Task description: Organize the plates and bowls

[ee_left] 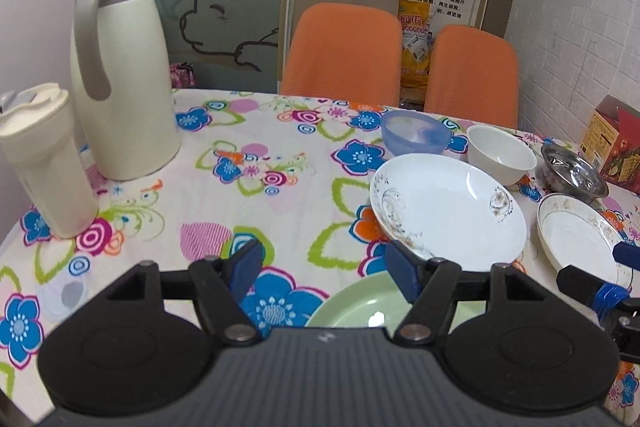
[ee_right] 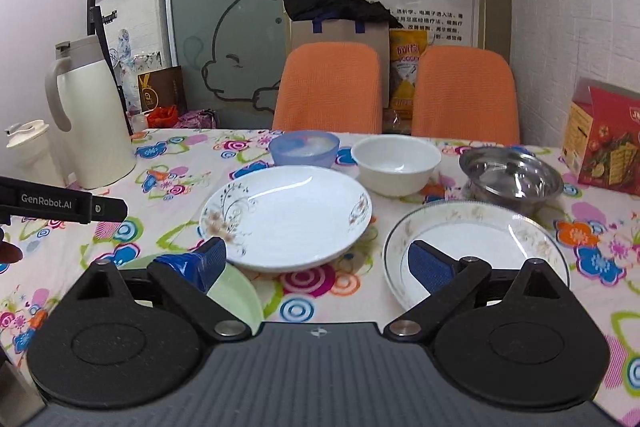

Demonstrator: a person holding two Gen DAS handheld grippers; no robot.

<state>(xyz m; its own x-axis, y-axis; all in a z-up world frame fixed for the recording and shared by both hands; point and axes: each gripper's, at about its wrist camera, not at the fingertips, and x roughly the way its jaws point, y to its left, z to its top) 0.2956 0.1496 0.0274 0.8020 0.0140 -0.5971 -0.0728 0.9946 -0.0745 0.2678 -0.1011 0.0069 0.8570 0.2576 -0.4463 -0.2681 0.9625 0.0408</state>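
On the flowered tablecloth lie a large white plate with a floral print [ee_left: 448,207] [ee_right: 286,217], a gold-rimmed white plate [ee_left: 580,235] [ee_right: 476,243] to its right and a pale green plate [ee_left: 356,303] [ee_right: 236,295] nearest me. Behind them stand a blue bowl [ee_left: 414,133] [ee_right: 304,149], a white bowl [ee_left: 500,153] [ee_right: 396,163] and a steel bowl [ee_left: 574,173] [ee_right: 510,175]. My left gripper [ee_left: 324,273] hovers open over the cloth beside the green plate. My right gripper [ee_right: 320,263] is open between the green and gold-rimmed plates, holding nothing.
A cream thermos jug [ee_left: 124,75] [ee_right: 90,115] and a cream tumbler [ee_left: 44,163] stand at the left. A red carton [ee_right: 604,139] sits at the far right. Two orange chairs [ee_right: 328,87] stand behind the table.
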